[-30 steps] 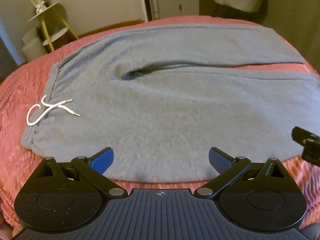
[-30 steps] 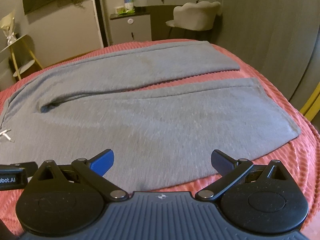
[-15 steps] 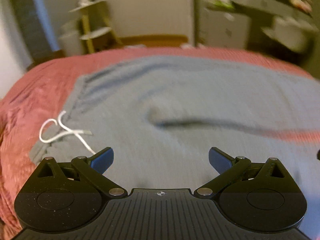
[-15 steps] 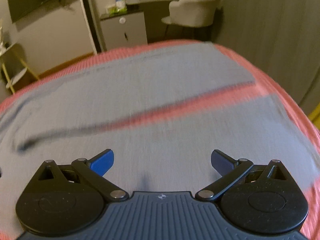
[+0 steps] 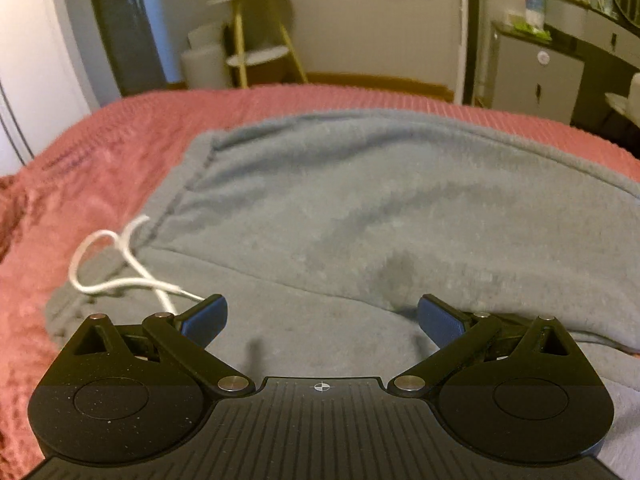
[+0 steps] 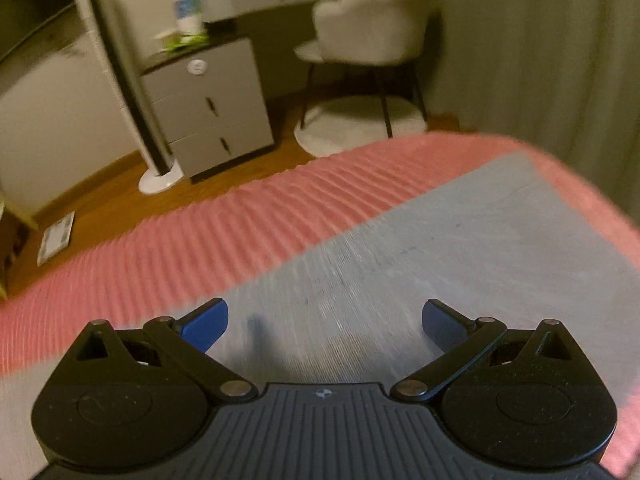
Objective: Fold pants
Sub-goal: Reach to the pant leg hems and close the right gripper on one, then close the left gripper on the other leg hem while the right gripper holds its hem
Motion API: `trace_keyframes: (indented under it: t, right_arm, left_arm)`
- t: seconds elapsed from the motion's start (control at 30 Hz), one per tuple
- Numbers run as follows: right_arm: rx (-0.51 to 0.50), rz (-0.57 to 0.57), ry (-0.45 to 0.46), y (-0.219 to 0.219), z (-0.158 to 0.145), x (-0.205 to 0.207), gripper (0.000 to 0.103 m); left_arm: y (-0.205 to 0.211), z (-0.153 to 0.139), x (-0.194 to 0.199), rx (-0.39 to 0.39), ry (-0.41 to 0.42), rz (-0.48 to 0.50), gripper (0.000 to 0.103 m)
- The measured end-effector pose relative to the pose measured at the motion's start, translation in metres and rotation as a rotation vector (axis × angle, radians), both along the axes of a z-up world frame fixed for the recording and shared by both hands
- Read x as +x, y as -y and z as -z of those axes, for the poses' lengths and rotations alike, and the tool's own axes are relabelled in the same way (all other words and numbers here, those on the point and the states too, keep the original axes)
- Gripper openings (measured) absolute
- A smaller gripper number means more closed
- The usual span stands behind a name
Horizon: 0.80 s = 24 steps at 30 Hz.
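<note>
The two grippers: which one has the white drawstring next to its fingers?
The left gripper: the white drawstring ends beside its left-side finger. The right gripper sees only plain grey pants.

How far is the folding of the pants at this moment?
Done: nothing folded yet; the grey pants lie spread flat on the pink bedspread, white drawstring loose at the waist. In hand: the left gripper is low over the waist area, the right gripper low over a leg; both are open and hold no cloth. Left: gripping and every fold.

Dim, warm indoor light; fisheye edges bend, and motion blur smears the right wrist view
</note>
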State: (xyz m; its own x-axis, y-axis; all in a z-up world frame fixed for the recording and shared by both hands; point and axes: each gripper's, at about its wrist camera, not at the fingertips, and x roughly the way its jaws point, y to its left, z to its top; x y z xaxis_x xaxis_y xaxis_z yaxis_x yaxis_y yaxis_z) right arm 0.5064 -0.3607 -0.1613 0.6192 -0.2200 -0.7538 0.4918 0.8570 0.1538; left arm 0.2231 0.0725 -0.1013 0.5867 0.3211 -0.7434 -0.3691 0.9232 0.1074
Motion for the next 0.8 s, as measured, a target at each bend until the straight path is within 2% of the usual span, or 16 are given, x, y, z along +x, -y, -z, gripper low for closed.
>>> trace_keyframes:
  t: [0.17,0.23,0.27,0.33,0.37,0.4,0.43,0.5,0.6,0.67,0.73,0.8]
  right_arm:
    - [0.139,0.157,-0.003,0.021,0.025,0.037,0.102]
    - [0.123,0.164,0.003,0.020,0.029,0.042,0.101]
    - [0.099,0.154,-0.017,0.017,0.032,0.044,0.095]
    - [0.007,0.125,-0.075,0.010,0.032,0.044,0.069]
    - [-0.023,0.117,-0.080,0.009,0.030,0.041,0.051]
    - [-0.026,0.110,-0.078,0.011,0.030,0.038,0.041]
    - [-0.008,0.101,-0.074,0.015,0.030,0.033,0.036]
    - [0.028,0.074,-0.074,0.021,0.026,0.026,0.012]
    - [0.143,0.056,-0.011,0.031,0.006,0.002,0.007]
    - [0.170,0.016,0.049,0.032,-0.008,-0.028,0.006]
    - [0.207,-0.015,0.095,0.031,-0.015,-0.068,0.006]
    - [0.219,-0.046,0.154,0.023,-0.022,-0.122,0.006]
  left_arm:
    - [0.007,0.018,0.015,-0.001,-0.042,0.040,0.103]
    - [0.008,0.023,0.017,-0.007,-0.055,0.047,0.103]
    - [0.008,0.025,0.019,-0.013,-0.060,0.049,0.103]
    - [0.005,0.030,0.022,-0.025,-0.080,0.050,0.103]
    - [0.005,0.032,0.022,-0.028,-0.086,0.046,0.103]
    - [0.005,0.033,0.020,-0.032,-0.089,0.043,0.103]
    - [0.006,0.034,0.019,-0.035,-0.094,0.043,0.103]
    - [0.008,0.034,0.016,-0.035,-0.105,0.049,0.103]
    - [0.011,0.025,0.006,-0.023,-0.083,0.057,0.103]
    - [0.010,0.015,0.000,-0.031,-0.043,0.056,0.103]
    - [0.006,0.005,-0.007,-0.068,0.002,0.060,0.103]
    - [0.000,-0.001,-0.014,-0.140,0.042,0.065,0.103]
